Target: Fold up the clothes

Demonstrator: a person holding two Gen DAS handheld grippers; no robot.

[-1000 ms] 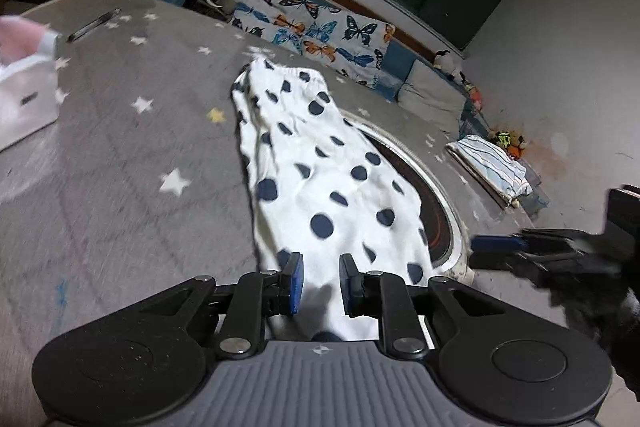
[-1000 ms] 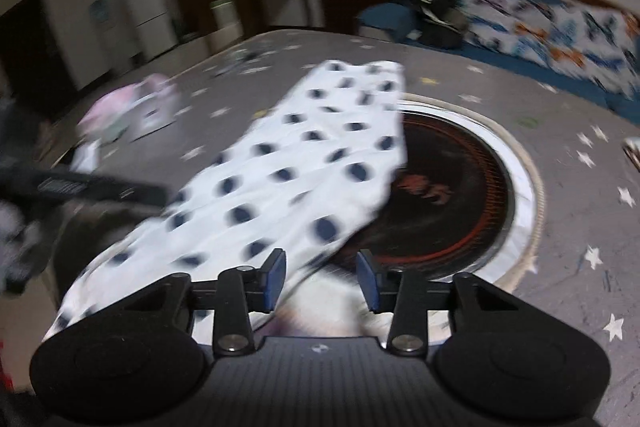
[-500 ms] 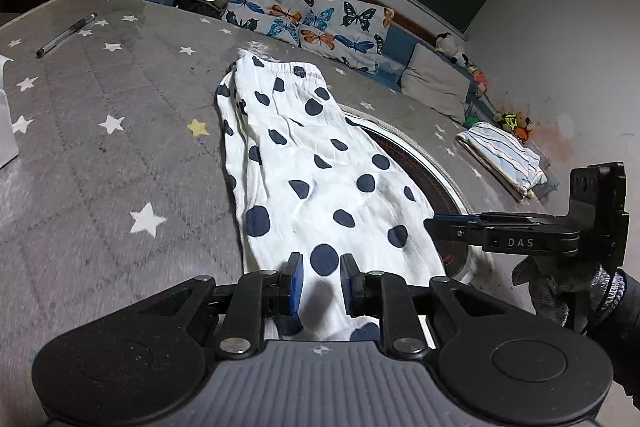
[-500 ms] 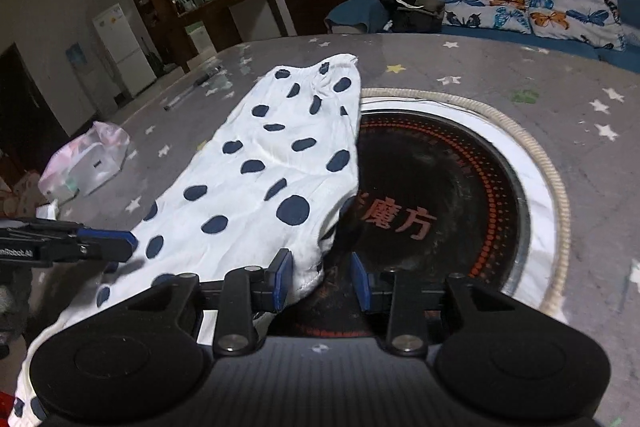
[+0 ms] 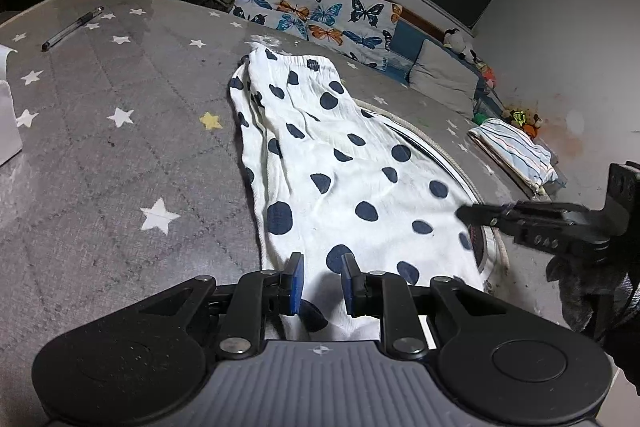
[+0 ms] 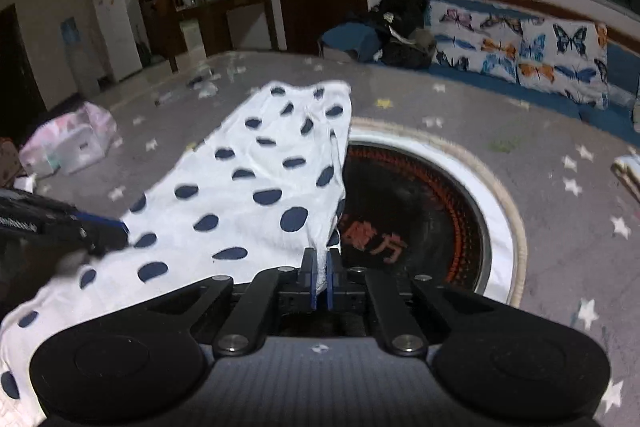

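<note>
Polka-dot garment (image 5: 340, 163) lies lengthwise on the grey star-print cloth (image 5: 120, 163), elastic waistband at the far end, hem at the near end. Its right side drapes over the rim of the round black cooktop (image 6: 420, 219) set into the surface.

Right gripper (image 6: 320, 275): pads pressed together on the near right edge of the garment, a pinch of white fabric showing between the blue pads. It grips here because this is a hem corner, the natural handle for lifting the near end.

Left gripper (image 5: 322, 281): pads apart by a narrow gap, straddling the near left part of the hem with fabric between them. Whether the pads actually press the cloth is hard to read from this angle; it looks more like loose bracketing than a clamp. Placed there to take the matching corner, so both hem corners can go up together.

Likely step: secure both near corners, then carry the hem toward the far waistband to halve it lengthwise.

Folded striped cloth (image 5: 516, 155) sits far right, pen (image 5: 72, 29) far left, both well clear.
</note>
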